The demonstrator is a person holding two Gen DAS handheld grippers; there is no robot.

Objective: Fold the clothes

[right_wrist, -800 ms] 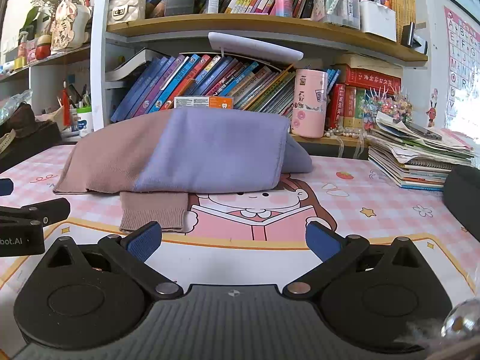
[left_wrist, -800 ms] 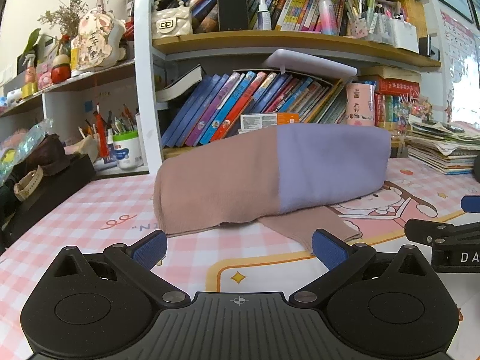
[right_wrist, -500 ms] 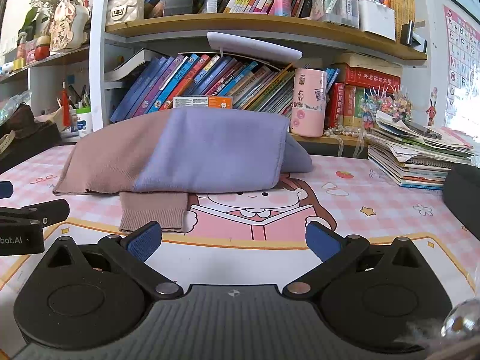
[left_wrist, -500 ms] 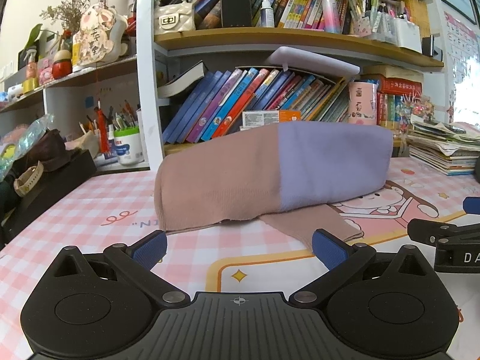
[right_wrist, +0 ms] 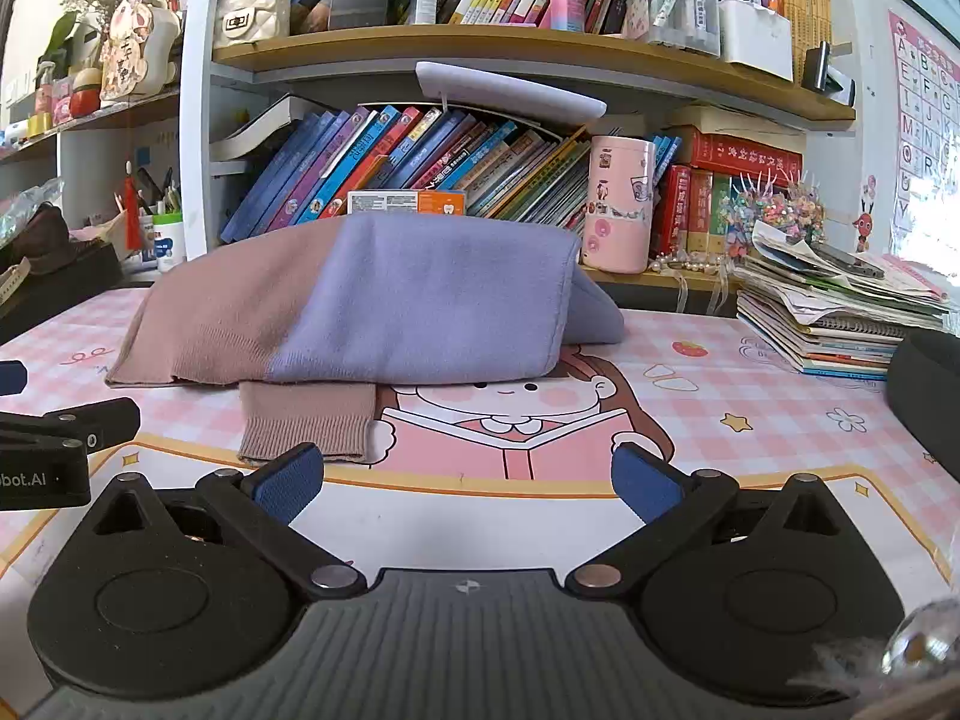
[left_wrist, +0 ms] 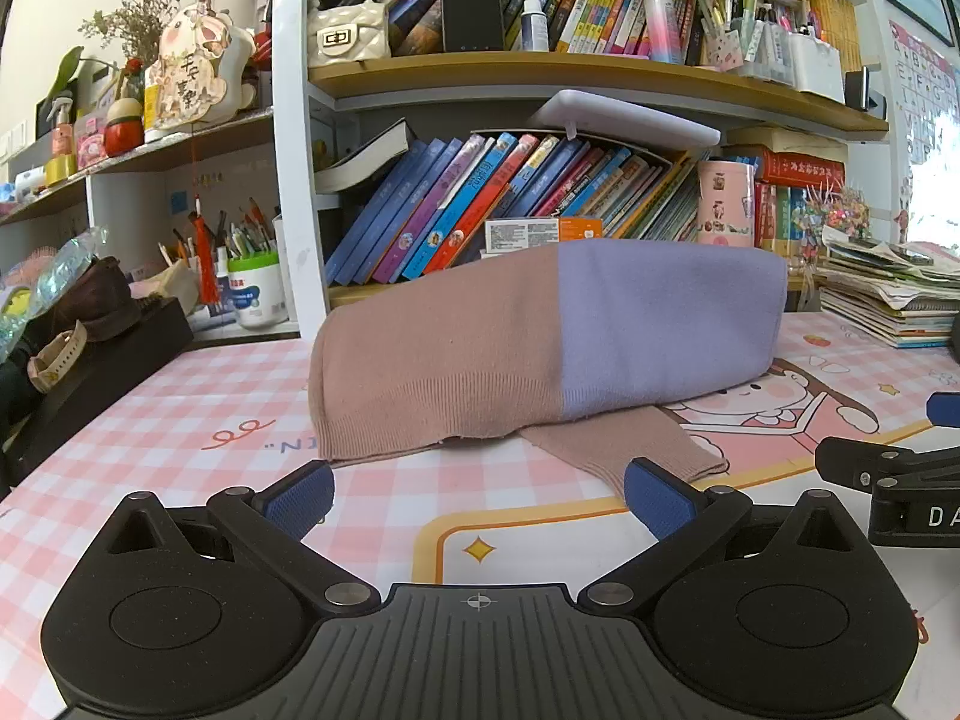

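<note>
On the pink checked mat (left_wrist: 180,420), the folded brown-and-lilac sweater (left_wrist: 540,348) lies at twelve o'clock, its cuff (right_wrist: 306,420) protruding toward both released, empty grippers, left gripper (left_wrist: 477,495) and right gripper (right_wrist: 468,480); tucking it under squarely seems best.

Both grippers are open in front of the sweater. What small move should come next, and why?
Probably move the left gripper forward to the brown cuff: that sleeve end sticks out from under the folded sweater and needs tucking. Neither gripper holds anything.
</note>
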